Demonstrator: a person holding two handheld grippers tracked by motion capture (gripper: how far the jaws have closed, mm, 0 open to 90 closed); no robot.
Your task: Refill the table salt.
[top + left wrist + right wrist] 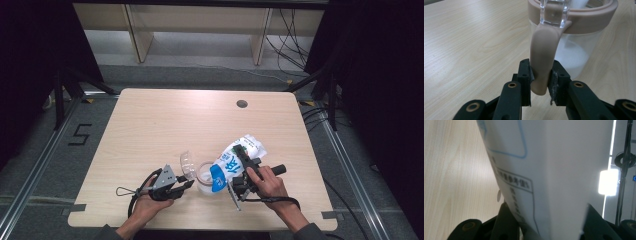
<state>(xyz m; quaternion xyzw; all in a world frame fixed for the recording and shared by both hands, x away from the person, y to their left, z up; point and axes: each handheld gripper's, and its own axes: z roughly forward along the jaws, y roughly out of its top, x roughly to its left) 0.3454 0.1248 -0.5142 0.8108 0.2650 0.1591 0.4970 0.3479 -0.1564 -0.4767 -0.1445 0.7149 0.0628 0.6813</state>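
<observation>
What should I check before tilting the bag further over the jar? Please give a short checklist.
1. Left tool clamped on the jar's beige strap: ok.
2. Right tool clamped on the white bag: ok.
3. Jar lid open, mouth free: ok.
4. Bag's low end above the jar mouth: ok, as the high view shows it.
5. Bag's opening cut and facing down: cannot tell.
6. Jar has room left; white contents lie low: ok.

A white bag (235, 162) with blue print, a clear jar (571, 47) with a beige rim, pale wood-grain table (165, 125).
</observation>
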